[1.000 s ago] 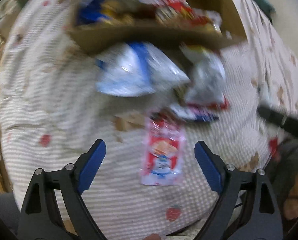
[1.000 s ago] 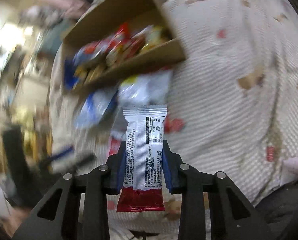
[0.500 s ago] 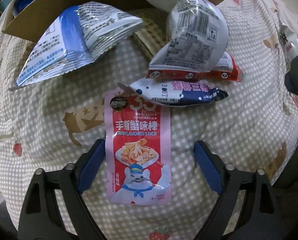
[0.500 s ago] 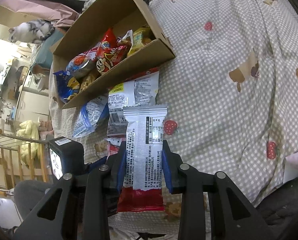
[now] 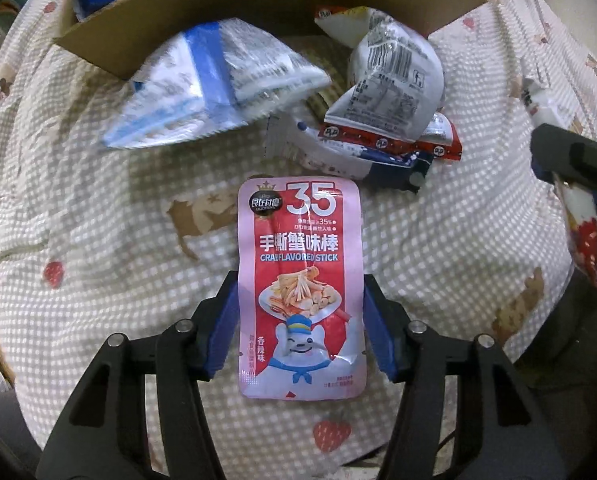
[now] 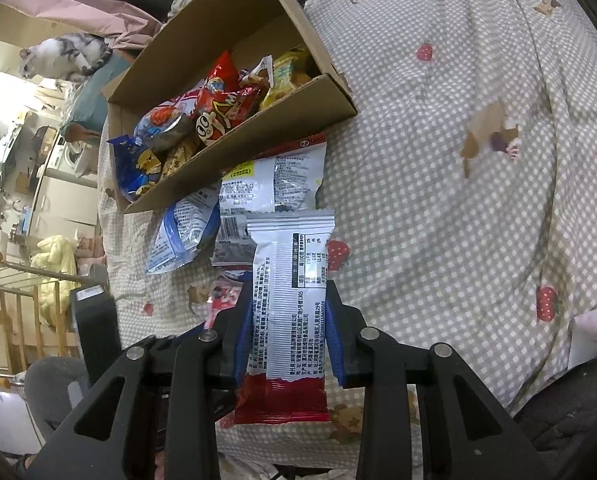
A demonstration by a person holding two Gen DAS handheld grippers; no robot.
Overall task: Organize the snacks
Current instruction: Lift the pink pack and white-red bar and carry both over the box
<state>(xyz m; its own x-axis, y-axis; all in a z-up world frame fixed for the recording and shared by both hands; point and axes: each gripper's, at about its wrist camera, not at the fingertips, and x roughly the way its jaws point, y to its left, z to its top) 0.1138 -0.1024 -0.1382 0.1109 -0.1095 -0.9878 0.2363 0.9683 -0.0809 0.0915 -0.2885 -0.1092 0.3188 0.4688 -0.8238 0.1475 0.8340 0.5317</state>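
On the bed (image 5: 98, 208), my left gripper (image 5: 300, 312) has come down and its fingers are closing around the crab stick packet (image 5: 300, 280), while the right gripper (image 6: 288, 340) keeps its snack bar (image 6: 288, 304).

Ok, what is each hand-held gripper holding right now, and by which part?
Right hand-held gripper pinches the white snack bar across its lower half. Left hand-held gripper is closing around the crab stick packet's lower sides.

left gripper (image 5: 300, 328) dropped over the crab stick packet (image 5: 300, 292) on the bed; jaws closing from wide open, now right at the packet's side edges.
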